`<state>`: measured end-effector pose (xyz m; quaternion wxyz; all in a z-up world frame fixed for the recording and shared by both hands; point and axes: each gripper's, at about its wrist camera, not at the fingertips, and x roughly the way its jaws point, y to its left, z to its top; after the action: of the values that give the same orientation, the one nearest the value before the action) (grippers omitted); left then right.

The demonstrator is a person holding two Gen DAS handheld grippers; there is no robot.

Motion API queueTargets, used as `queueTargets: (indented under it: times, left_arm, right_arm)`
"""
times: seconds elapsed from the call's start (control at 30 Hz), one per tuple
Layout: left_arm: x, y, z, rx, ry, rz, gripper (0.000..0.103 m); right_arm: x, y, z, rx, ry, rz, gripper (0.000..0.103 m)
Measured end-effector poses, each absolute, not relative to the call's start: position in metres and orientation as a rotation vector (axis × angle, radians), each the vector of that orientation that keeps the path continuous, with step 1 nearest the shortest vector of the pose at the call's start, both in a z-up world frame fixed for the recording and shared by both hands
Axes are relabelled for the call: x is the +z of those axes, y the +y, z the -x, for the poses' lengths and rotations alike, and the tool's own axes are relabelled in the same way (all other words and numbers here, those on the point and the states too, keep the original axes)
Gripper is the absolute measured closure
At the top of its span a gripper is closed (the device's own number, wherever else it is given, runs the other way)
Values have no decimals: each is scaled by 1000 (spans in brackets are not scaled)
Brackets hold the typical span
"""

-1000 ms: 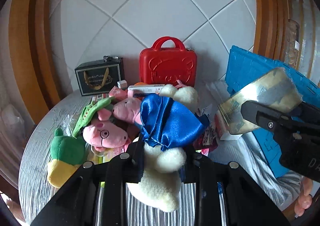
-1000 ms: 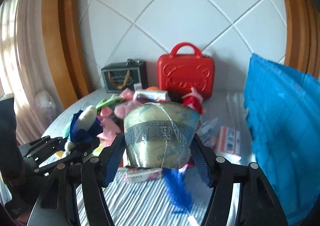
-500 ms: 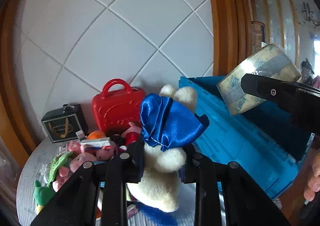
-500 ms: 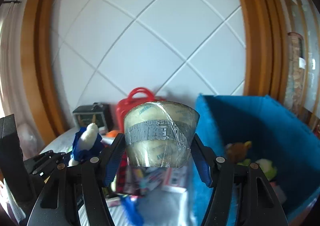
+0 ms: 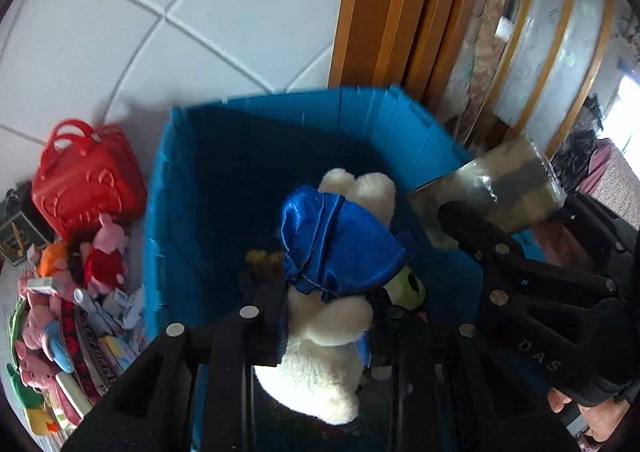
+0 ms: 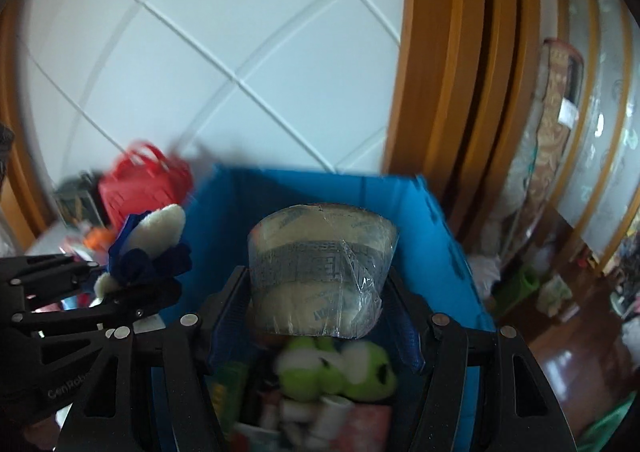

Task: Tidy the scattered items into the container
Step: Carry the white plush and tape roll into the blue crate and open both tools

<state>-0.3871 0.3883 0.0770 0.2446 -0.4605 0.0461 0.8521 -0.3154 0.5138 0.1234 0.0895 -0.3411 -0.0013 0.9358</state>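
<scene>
White tiled wall (image 5: 168,12), wooden door frame (image 6: 448,64)

The letters "DAS" show in grey on the right gripper (image 5: 452,220) body in the left wrist view; "GenRob", cut off, runs along the left gripper (image 6: 152,284) body in the right wrist view.

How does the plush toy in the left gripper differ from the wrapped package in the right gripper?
The plush toy is cream, fuzzy and dressed in shiny blue cloth; the package is smooth, tan and wrapped in clear plastic. The toy hangs limp, while the package keeps a stiff rounded shape. Both are clamped above the blue bin.
</scene>
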Motion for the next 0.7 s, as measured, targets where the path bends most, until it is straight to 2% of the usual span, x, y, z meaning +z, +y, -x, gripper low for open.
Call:
queueTargets:
  times: [0.1, 0.23, 0.37, 0.53, 0.63, 0.7]
  left_arm:
    - [17, 419, 409, 2265, 217, 1529, 78]
    - [-59, 435, 418, 2106, 274, 1841, 78]
    - [-96, 442, 413, 1988, 353, 2004, 78]
    - [-123, 435, 413, 1849, 349, 2142, 75]
    - [-130, 438, 408, 1807, 366, 2173, 63]
    - [-131, 440, 406, 1799, 387, 2168, 40]
  right_arm:
    - [64, 549, 350, 2653, -70, 1297, 38]
    - [-23, 570, 366, 2505, -44, 1713, 39]
    - [-84, 566, 360, 2358, -125, 2037, 39]
    - [-116, 569, 360, 2264, -151, 2187, 38]
    - [-126, 577, 365, 2209, -135, 2242, 36]
    - [-133, 576, 367, 2186, -132, 2276, 35]
